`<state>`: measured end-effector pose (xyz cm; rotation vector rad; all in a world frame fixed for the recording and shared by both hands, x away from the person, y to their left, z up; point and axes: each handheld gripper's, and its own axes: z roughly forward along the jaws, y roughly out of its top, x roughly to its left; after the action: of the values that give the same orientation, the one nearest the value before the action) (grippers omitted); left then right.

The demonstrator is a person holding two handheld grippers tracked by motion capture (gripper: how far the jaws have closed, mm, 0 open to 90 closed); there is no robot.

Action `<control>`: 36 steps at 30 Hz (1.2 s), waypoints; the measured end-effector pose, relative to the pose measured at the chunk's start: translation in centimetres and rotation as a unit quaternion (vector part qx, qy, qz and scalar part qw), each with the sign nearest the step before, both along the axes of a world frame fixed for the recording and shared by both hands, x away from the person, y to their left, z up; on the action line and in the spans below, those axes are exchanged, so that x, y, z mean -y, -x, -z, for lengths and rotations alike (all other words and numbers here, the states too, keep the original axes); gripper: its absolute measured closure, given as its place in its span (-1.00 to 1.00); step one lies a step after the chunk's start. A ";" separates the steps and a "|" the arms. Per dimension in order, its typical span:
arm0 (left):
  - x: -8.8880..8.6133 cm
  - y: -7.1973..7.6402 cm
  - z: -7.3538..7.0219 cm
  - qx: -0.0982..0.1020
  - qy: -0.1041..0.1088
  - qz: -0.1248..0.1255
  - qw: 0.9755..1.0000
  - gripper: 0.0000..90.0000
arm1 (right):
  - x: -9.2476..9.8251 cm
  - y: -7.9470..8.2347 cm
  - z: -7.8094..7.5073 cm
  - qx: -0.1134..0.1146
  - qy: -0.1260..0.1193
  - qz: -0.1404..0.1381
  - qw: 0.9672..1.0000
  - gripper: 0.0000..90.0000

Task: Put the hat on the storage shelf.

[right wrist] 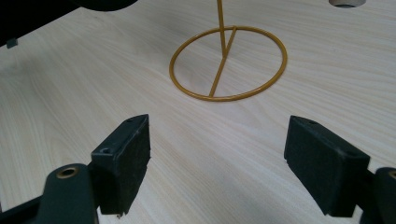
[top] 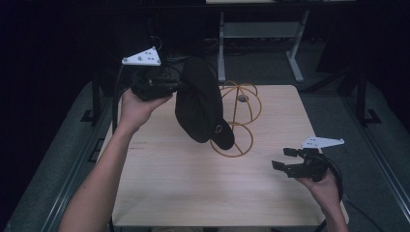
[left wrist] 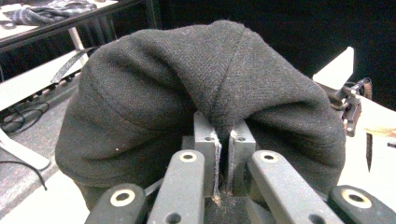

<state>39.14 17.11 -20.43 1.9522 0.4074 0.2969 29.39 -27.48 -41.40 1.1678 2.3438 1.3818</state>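
Note:
A black cap [top: 198, 101] hangs off the table in the high view, crown up and brim down, just left of a gold wire hat stand [top: 236, 104]. My left gripper [top: 176, 87] is shut on the cap's edge at its upper left. In the left gripper view the dark fabric [left wrist: 187, 84] bulges over the pinched jaws of the left gripper [left wrist: 224, 135]. My right gripper [top: 282, 158] stands open low over the table's front right, nothing between its pads. In the right gripper view, the stand's base ring [right wrist: 217, 77] lies ahead of the right gripper [right wrist: 217, 158].
The light wooden table [top: 193, 193] has a small round hole [top: 243, 98] behind the stand. A grey desk frame [top: 295, 53] stands beyond the far edge, on dark floor. The other gripper [left wrist: 352, 107] appears at the right of the left gripper view.

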 end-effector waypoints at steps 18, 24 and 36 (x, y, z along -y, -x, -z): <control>6.1 -2.9 -1.7 -0.002 -0.027 0.021 0.999 0.90 | 1.3 0.3 -0.3 0.013 -0.013 0.019 1.000 -0.50; 7.9 -3.8 -1.6 -0.033 -0.041 0.015 0.999 0.91 | 1.4 0.3 -0.1 0.011 -0.014 0.019 1.000 -0.50; 11.0 -5.1 -1.4 -0.055 -0.066 0.023 0.996 0.90 | 2.2 0.4 0.0 0.007 -0.027 0.026 0.999 -0.50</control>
<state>44.28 6.07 -19.07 2.1104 0.4214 0.1910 29.03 -29.69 -41.44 1.2189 2.2633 1.4395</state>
